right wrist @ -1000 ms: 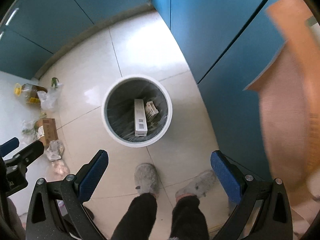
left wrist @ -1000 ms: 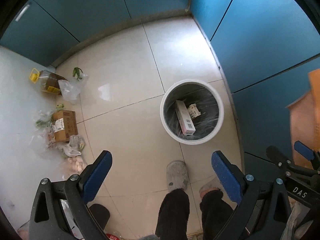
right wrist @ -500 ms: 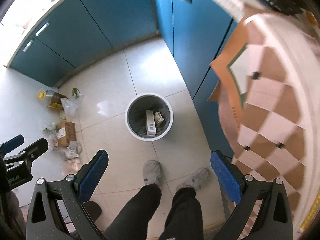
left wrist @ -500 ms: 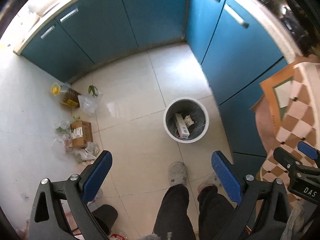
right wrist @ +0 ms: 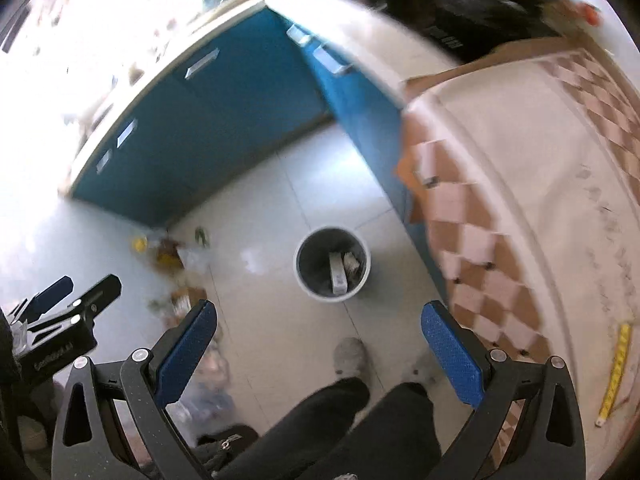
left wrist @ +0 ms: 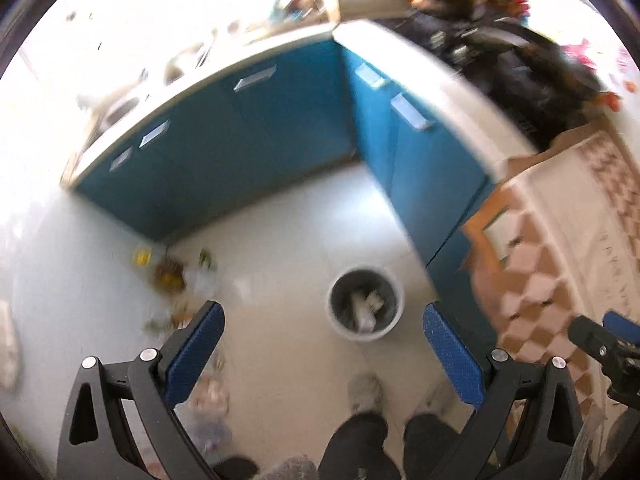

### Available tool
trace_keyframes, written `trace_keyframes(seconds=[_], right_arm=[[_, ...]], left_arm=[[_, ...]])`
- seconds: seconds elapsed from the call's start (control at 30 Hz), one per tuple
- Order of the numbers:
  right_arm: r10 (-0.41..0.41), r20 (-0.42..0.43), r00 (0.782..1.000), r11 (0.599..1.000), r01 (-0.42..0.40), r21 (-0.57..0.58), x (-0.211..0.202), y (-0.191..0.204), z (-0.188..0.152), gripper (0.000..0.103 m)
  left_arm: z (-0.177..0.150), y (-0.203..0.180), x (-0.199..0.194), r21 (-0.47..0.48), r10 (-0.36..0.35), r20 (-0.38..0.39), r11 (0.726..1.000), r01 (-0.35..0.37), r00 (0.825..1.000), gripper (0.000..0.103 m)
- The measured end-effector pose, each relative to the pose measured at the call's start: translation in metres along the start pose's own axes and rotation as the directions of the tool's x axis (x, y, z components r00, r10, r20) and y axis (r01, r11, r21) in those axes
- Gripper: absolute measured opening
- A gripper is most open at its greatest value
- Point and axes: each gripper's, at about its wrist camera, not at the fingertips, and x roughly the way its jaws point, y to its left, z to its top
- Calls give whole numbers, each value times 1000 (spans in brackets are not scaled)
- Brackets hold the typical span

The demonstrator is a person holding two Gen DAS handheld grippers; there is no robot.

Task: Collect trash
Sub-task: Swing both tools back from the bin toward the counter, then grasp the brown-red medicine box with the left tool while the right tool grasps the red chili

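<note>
Both views are blurry. Blue cabinets meet at a corner of the tiled floor. The white trash bin stands on the floor near the right cabinets, holding boxes. Fuzzy litter lies by the left cabinet's end. The left gripper and right gripper are spread wide, holding nothing.

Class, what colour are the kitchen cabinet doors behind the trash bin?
The cabinet doors are blue, with pale handles; the right wrist view shows them best, behind the trash bin.
</note>
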Motion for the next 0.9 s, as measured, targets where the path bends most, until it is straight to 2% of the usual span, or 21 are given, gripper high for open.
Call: trace_keyframes(seconds=[0.07, 0.17, 0.27, 0.33, 0.43, 0.47, 0.53, 0.57, 0.6, 0.63, 0.7, 0.77, 0.83, 0.9], right_arm=[[-13, 45, 999, 997, 10, 76, -25, -35, -2, 103], [-80, 93, 992, 974, 58, 219, -64, -102, -18, 103], [-183, 98, 978, 915, 133, 380, -100, -179, -53, 103], [-259, 70, 963, 844, 190, 502, -122, -237, -84, 103], [-340, 10, 940, 720, 253, 647, -148, -312, -130, 103], [-360, -7, 933, 668, 263, 696, -158, -337, -150, 103], [-386, -31, 922, 585, 271, 764, -171, -375, -182, 103], [-395, -40, 918, 542, 268, 796, -177, -392, -200, 103], [-396, -44, 917, 516, 262, 816, -179, -404, -211, 103], [-397, -50, 916, 480, 254, 840, -183, -418, -228, 103], [-398, -59, 916, 441, 248, 863, -184, -433, -243, 103], [-385, -62, 921, 411, 232, 882, -184, -448, -261, 103], [-372, -60, 926, 392, 216, 894, -183, -457, -274, 103], [-361, -62, 931, 392, 212, 895, -176, -463, -275, 101]], left_arm=[[12, -39, -9, 67, -37, 18, 997, 36, 999, 103], [23, -105, -18, 160, -101, -1, 982, 100, 995, 103], [21, -191, -24, 250, -186, -80, 947, 200, 979, 103], [13, -253, -27, 300, -246, -167, 910, 287, 955, 103], [-16, -351, -22, 355, -294, -345, 839, 413, 891, 102], [-23, -375, -21, 359, -295, -388, 824, 438, 873, 102], [-46, -425, -13, 358, -287, -490, 794, 491, 823, 102], [-56, -447, -10, 348, -279, -531, 789, 506, 800, 102], [-67, -469, -3, 326, -273, -577, 787, 524, 770, 102], [-77, -483, -2, 319, -262, -597, 790, 524, 758, 102], [-92, -505, 10, 305, -230, -629, 806, 508, 743, 101], [-101, -519, 18, 317, -191, -631, 821, 474, 752, 98], [-106, -524, 24, 359, -145, -601, 829, 428, 786, 74], [-106, -524, 21, 407, -142, -561, 810, 421, 815, 69]])
